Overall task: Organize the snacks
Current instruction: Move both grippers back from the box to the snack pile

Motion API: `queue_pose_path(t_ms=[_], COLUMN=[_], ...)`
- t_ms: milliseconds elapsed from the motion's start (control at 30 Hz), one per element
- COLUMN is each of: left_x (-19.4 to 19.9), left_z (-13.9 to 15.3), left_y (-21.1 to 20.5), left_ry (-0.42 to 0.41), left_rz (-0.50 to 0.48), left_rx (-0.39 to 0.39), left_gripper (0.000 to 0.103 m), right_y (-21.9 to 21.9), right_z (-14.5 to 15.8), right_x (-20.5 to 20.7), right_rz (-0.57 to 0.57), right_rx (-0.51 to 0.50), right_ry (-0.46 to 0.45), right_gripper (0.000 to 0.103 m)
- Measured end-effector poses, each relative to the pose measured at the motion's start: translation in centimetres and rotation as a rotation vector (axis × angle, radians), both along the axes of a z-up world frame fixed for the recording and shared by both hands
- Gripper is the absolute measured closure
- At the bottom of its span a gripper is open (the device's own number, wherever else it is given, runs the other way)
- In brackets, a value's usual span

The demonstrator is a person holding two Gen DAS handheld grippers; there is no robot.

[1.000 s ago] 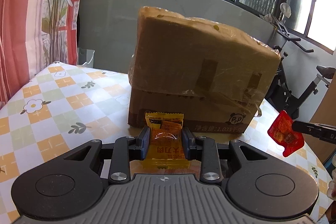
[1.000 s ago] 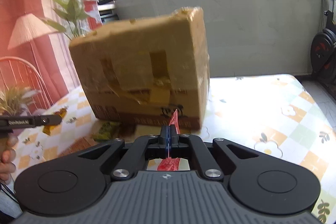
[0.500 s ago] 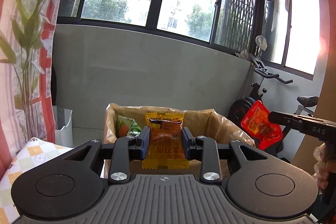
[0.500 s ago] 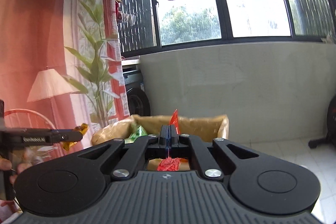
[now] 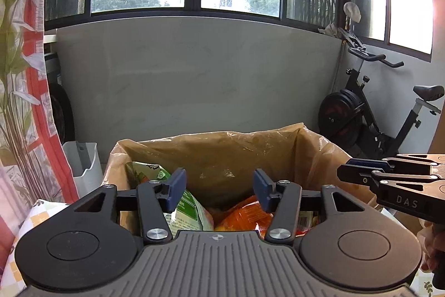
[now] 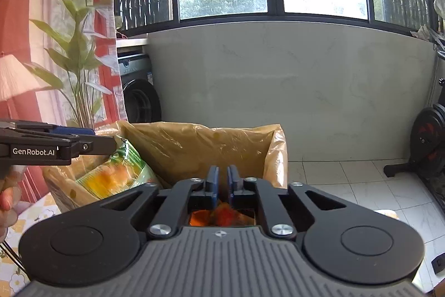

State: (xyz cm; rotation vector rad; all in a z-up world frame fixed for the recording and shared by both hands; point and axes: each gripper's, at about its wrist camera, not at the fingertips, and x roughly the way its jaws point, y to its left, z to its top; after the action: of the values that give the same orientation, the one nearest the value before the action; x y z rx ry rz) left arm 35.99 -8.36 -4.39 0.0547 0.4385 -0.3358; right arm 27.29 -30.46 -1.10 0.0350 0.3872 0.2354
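Snacks [image 5: 244, 216] now released, below opening left gripper [image 5: 219, 185]

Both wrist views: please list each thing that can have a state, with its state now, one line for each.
Left gripper: fingers opening, nothing between them, over the box.
Right gripper: fingers opening, narrow gap, nothing between them, over the box.
Cardboard box: open at the top, lined with clear plastic, holding snacks.
Green snack bag: inside the box, leaning at its left side.
Orange snack packet: lying inside the box.
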Motion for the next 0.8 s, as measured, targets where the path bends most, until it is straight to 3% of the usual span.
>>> queue_pose_path(t_ms=[167, 333, 467, 600, 800], left_x=[-0.1, -3.0, -5.6, -7.5, -11.1], left_z=[0.0, 0.5, 1.0, 0.7, -0.9], left_y=[2.4, 4.7, 6.9, 8.3, 10.6], left_ry=[0.041, 0.008, -0.018, -0.003, 0.014], left_rz=[0.059, 0.079, 0.109, 0.118, 0.137], left_rx=[-0.035, 0.008, -0.004, 0.005, 0.018], left_gripper=[0.040, 0.034, 0.020, 0.019, 0.016], right_y=[0.3, 1.2, 1.9, 2.1, 2.7], right_z=[0.4, 0.9, 0.9, 0.6, -0.6], right_x=[-1.5, -4.0, -5.8, -7.6, -9.6], right_rz=[0.018, 0.063, 0.095, 0.097, 0.080], right_rx=[-0.028, -0.059, -0.081, -0.050, -0.005], right_ry=[-0.005, -0.034, -0.043, -0.053, -0.032], right_gripper=[0.079, 0.055, 0.042, 0.015, 0.007])
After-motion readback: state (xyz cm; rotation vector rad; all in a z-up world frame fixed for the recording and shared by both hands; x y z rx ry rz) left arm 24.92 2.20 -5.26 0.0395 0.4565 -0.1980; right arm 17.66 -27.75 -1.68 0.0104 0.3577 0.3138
